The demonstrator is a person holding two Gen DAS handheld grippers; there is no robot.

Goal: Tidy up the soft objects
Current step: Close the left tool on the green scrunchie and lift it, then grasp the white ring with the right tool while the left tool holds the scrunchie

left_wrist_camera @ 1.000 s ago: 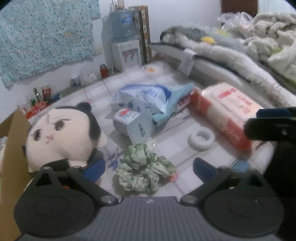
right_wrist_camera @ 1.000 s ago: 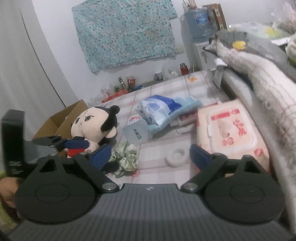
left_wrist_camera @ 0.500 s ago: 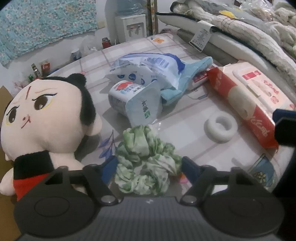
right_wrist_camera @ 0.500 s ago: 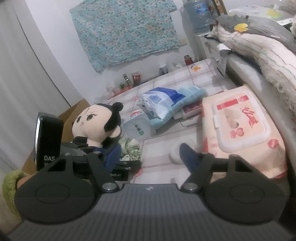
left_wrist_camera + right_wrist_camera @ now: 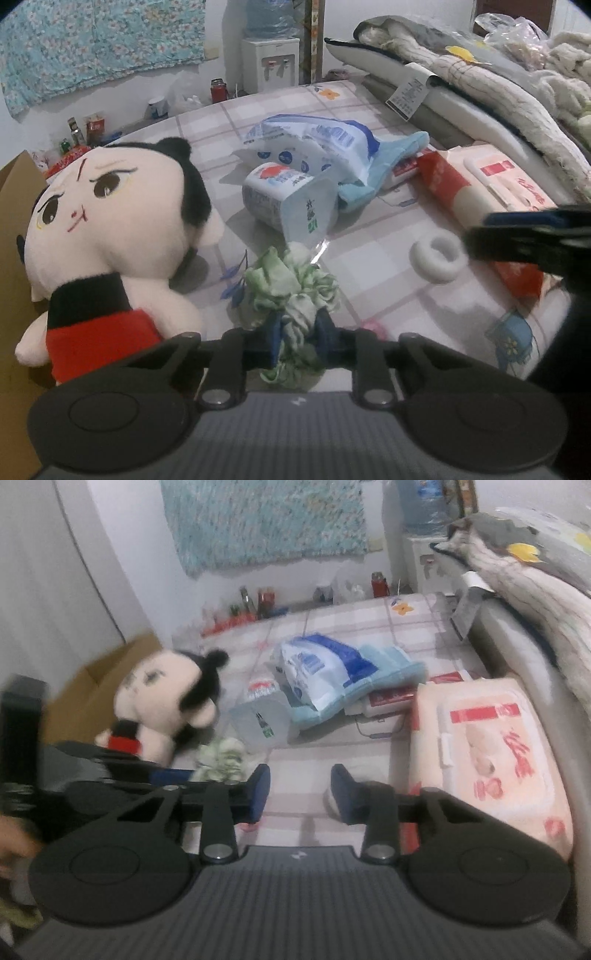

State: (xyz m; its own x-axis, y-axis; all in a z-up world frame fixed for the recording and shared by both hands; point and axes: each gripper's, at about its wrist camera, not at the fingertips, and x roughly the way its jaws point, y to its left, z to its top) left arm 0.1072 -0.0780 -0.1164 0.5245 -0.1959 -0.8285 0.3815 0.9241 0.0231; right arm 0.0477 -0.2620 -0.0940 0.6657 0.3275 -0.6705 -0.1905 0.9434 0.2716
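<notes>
Since earlier, left tongs (image 5: 297, 334) closed onto green scrunchie (image 5: 291, 288); right tongs (image 5: 300, 792) closing around white ring (image 5: 437, 258), lower centre; sorting barely begun, plush doll (image 5: 110, 236) unsorted.

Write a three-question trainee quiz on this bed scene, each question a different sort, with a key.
1. True or false: the left gripper is shut on the green scrunchie.
2. Multiple choice: what lies right beside the white foam ring, on its right in the left wrist view? A) plush doll B) wet wipes pack C) cardboard box
3. Fill in: behind the scrunchie, a small tissue pack lies ____ the doll and the ring.

Key: 1 true. 2 B. 3 between.
</notes>
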